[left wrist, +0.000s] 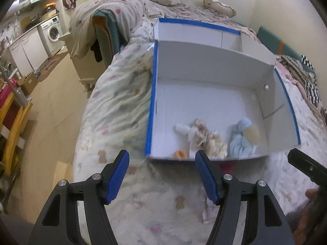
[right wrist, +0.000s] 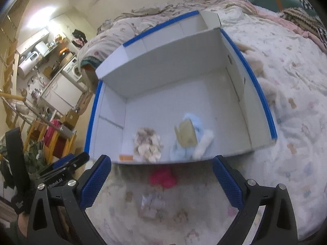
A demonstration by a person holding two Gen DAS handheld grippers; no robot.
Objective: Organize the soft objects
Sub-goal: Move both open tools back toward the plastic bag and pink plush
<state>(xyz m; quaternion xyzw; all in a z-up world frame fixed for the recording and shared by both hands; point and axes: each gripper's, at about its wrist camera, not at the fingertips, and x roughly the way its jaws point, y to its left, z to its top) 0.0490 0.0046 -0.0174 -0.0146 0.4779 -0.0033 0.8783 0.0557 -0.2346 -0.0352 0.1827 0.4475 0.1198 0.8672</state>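
A white cardboard box (left wrist: 214, 94) (right wrist: 179, 102) with blue-taped edges lies open on the bed. Inside, near its front wall, lie a cream and brown fluffy soft toy (left wrist: 204, 136) (right wrist: 148, 143) and a light blue soft toy with a tan patch (left wrist: 244, 136) (right wrist: 190, 140). A small orange item (left wrist: 180, 154) (right wrist: 126, 157) sits in the front left corner. A pink soft item (right wrist: 162, 177) lies on the bedspread just outside the box. My left gripper (left wrist: 162, 176) hovers open and empty before the box. My right gripper (right wrist: 162, 181) is open and empty above the pink item.
The bed carries a patterned bedspread (left wrist: 114, 106), with piled blankets (left wrist: 114, 14) and a pillow (left wrist: 219, 5) behind the box. More soft toys (right wrist: 257, 65) lie right of the box. To the left are floor, a washing machine (left wrist: 52, 32) and a yellow wooden frame (left wrist: 12, 130).
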